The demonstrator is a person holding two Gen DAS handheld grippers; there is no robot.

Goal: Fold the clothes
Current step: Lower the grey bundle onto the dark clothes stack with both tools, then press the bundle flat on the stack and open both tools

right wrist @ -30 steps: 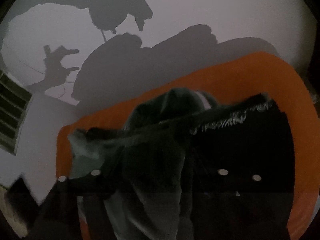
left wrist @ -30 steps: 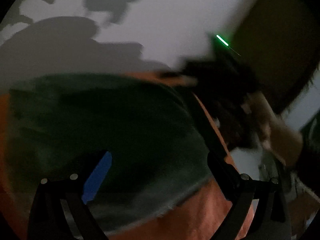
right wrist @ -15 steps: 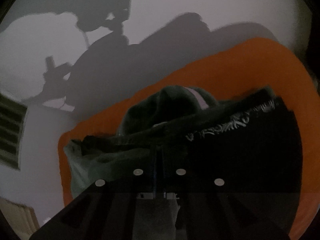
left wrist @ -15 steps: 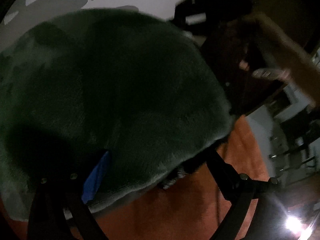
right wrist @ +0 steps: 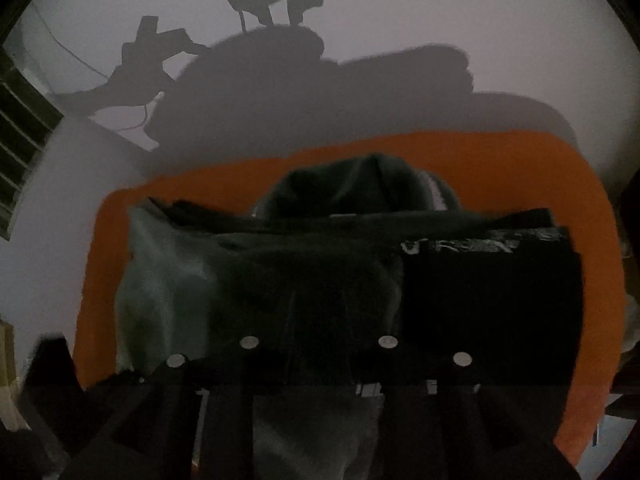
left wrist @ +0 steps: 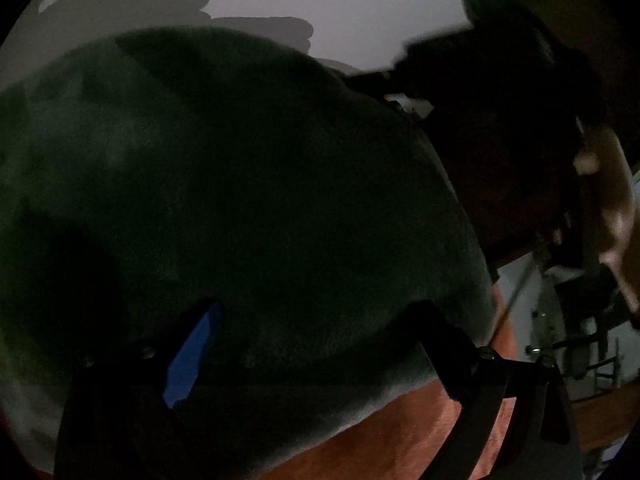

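Observation:
A dark green fleece garment fills most of the left wrist view and lies on an orange cover. My left gripper stands open over it, the fleece bulging between the blue-padded finger and the other finger. In the right wrist view the green fleece garment is bunched beside a black garment with white print. My right gripper is shut on a fold of the green fleece; its tips are lost in the dark cloth. The right tool's body and a hand show past the fleece.
The orange cover ends at a pale wall carrying shadows of both tools. A slatted vent sits at the far left. Dim furniture and a floor lie beyond the cover's right edge.
My right gripper's jaws came together on the green fleece and swung to face the pile squarely. My left gripper sank closer, so the fleece now fills its view.

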